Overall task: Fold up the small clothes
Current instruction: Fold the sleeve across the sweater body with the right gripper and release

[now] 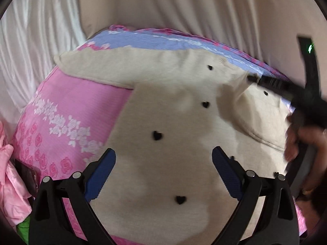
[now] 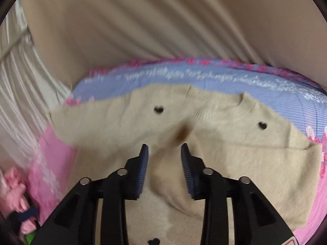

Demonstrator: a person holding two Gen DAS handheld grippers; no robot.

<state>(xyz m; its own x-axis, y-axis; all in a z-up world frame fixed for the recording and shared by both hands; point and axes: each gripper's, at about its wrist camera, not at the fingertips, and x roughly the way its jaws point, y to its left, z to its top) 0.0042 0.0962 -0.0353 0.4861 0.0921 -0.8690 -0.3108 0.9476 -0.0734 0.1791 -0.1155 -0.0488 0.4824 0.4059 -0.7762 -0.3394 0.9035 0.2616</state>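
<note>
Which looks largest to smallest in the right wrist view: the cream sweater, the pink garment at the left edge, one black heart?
1. cream sweater, spread across most of the bedspread.
2. pink garment, partly cut off by the frame edge, so its full size is unsure.
3. black heart, clearly smallest.

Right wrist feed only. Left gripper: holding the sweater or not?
Observer: No. The left gripper is open above the sweater, with nothing between its pads.
Operator: My tool from outside?
Observer: The right gripper shows blurred near the sweater's far right edge; a hand grips its handle.
Operator: Clutter on the left?
Observer: A dark phone-like object lies beside pink clothes.
</note>
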